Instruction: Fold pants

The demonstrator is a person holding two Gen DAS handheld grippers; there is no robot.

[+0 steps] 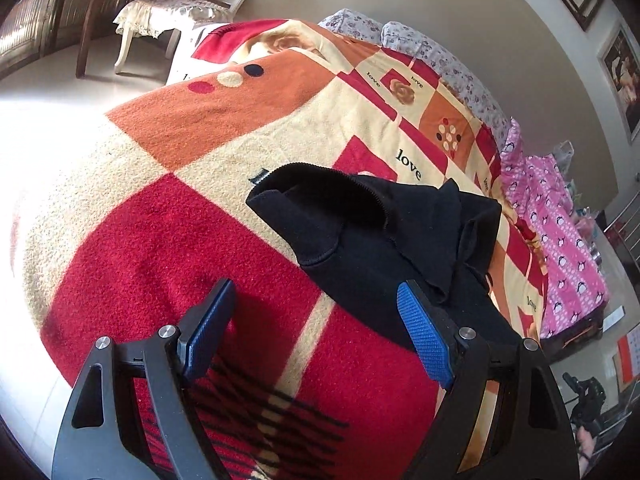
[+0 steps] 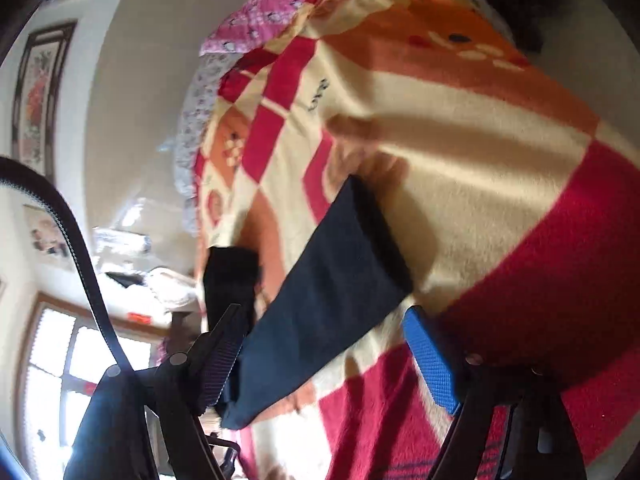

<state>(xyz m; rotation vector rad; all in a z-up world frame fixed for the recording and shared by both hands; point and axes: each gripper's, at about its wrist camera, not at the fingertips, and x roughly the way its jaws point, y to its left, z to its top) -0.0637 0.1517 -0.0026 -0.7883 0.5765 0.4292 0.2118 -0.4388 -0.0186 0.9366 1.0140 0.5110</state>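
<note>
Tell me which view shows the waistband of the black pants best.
The left wrist view: the ribbed waistband of the black pants lies sharp and open on the blanket. The right wrist view is blurred and shows only a pant leg.

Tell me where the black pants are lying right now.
The black pants lie bunched on the red, cream and orange blanket, just beyond the open left claw in the left wrist view, with the pink penguin-print bedding off to the right.

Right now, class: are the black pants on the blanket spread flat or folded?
Folded, loosely. The black pants lie bunched in overlapping layers on the blanket, waistband flipped open, not smoothed flat.
</note>
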